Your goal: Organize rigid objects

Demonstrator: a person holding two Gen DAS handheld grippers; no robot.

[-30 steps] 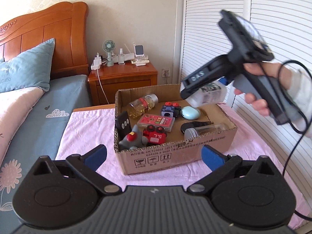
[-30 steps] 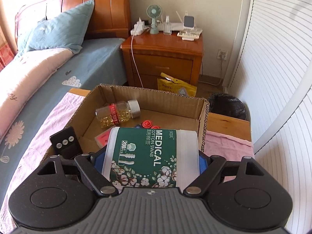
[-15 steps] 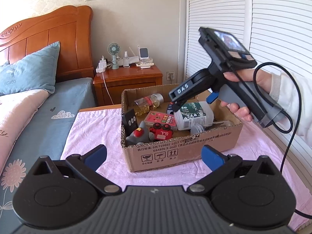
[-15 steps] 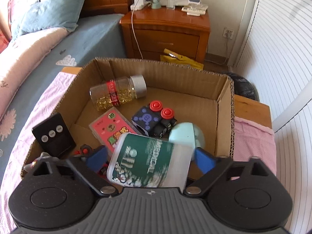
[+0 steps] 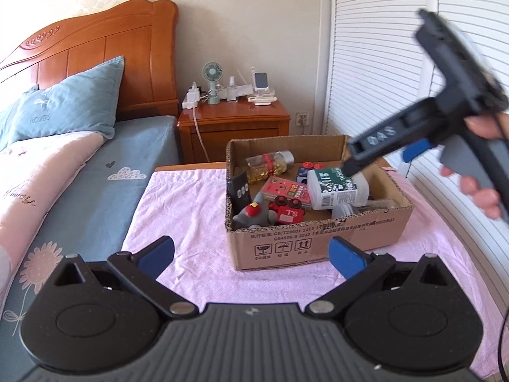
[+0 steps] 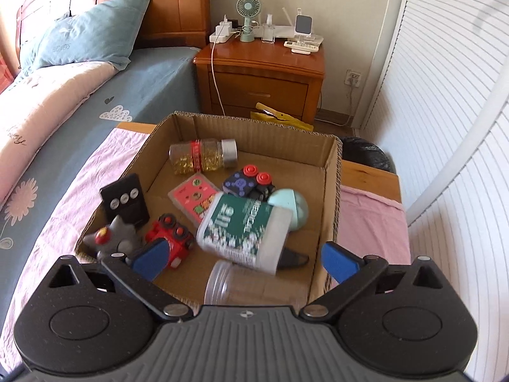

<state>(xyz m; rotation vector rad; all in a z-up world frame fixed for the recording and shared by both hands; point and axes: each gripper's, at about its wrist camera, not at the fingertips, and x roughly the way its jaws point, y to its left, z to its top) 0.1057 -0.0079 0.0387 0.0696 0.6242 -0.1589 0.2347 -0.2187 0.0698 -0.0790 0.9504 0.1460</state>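
Your cotton swab jar [image 6: 245, 232] lies inside the cardboard box [image 5: 318, 242] among the other items, both your left gripper [image 5: 251, 254] and right gripper [image 6: 245, 259] stand apart and empty, and nothing loose shows beside the box

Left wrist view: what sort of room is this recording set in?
A bedroom, most likely in a home: a bed with a wooden headboard and blue pillow, a wooden nightstand, and white louvered closet doors.
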